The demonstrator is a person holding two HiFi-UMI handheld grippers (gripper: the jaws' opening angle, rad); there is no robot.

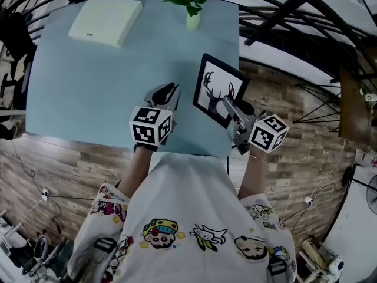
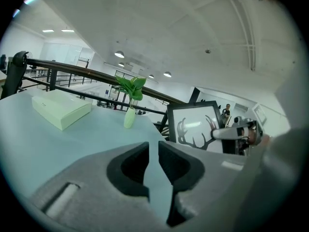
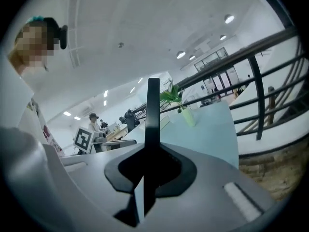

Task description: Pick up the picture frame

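Head view: just past the person's white cartoon-printed shirt [image 1: 194, 217], the right gripper [image 1: 227, 105] pinches the near right edge of the black-rimmed picture frame with a deer-antler silhouette on white [image 1: 213, 86], which hangs tilted over the right edge of the pale blue table [image 1: 88, 93]. The left gripper [image 1: 169, 91] hovers just beside the frame's left side without touching it, its jaws a narrow slit apart and empty. Farther back on the table, well apart from the frame, lie a flat pale green box [image 1: 106, 19] at the left and a small white vase holding a green leafy sprig [image 1: 192, 7] at the far edge, and a black metal railing [image 1: 283, 16] runs beyond the table's right side.
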